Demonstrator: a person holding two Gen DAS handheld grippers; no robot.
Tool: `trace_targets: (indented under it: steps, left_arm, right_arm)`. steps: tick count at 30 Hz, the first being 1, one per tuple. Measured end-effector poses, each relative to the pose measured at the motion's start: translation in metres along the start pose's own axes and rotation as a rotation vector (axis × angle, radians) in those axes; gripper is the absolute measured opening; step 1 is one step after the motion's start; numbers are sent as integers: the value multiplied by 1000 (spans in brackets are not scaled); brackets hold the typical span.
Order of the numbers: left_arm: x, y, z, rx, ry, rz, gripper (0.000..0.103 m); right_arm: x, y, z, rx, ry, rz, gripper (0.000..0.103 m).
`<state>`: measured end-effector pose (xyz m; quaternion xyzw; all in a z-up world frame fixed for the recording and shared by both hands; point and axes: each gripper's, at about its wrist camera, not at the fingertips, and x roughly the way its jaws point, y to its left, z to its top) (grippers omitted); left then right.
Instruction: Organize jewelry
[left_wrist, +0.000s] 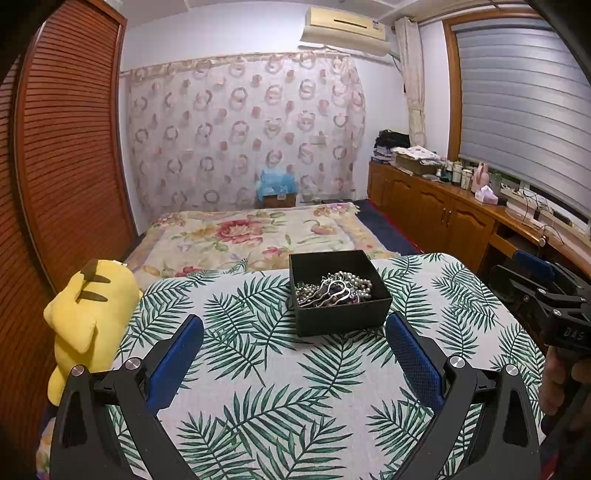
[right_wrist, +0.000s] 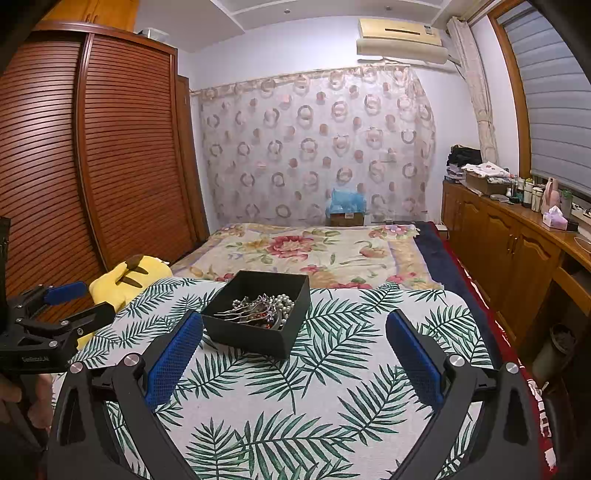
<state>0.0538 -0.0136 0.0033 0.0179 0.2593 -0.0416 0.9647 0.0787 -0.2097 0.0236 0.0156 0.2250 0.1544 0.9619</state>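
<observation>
The black box lay just ahead of our left gripper, slightly right. The right gripper had it ahead-left. Both grippers stood wide apart, empty.

Jewelry in box, on table (bed behind)

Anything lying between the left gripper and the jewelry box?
Nothing: in the left wrist view only bare leaf-print cloth separates the open left gripper from the black box.

The left claw gapes wide and grips nothing — blue pads far apart. Just to its right, the right claw is likewise spread and empty, each claw held by a hand.
</observation>
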Motion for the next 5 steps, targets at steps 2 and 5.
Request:
trace_targets:
  steps: [2, 5]
  left_arm:
    - [0, 0, 0, -1, 1, -2, 95]
    - [-1, 0, 0, 0, -2, -5, 95]
  right_arm:
    - [0, 0, 0, 1, -1, -2, 100]
    - [-1, -1, -1, 1, 0, 0, 100]
